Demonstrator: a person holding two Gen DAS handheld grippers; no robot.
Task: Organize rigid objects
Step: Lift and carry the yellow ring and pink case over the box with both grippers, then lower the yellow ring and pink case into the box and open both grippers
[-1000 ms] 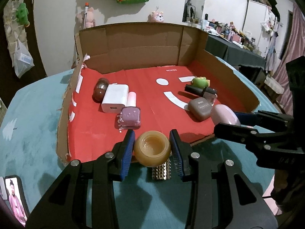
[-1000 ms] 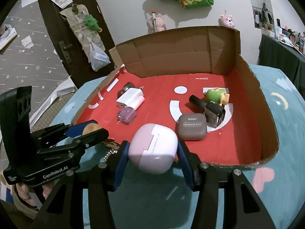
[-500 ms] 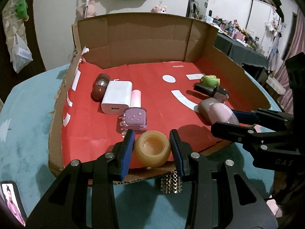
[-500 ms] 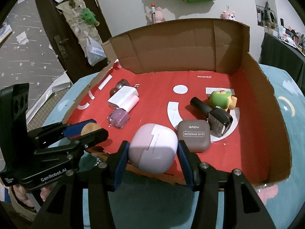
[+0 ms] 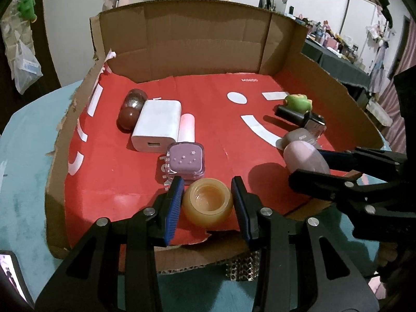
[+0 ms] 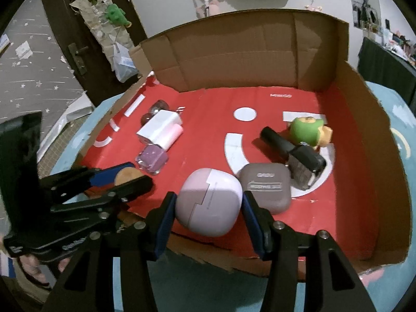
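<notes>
Cardboard tray with red floor (image 5: 109,189) fills mid-frame, already holding six small items. Right gripper (image 6: 208,208) clamps a pink rounded case (image 6: 208,205) and left gripper (image 5: 206,202) clamps an amber round jar (image 5: 207,202), both low-centre over the tray's front edge, neither released yet.

Cardboard tray (image 5: 335,96) on teal cloth (image 5: 23,182).
</notes>
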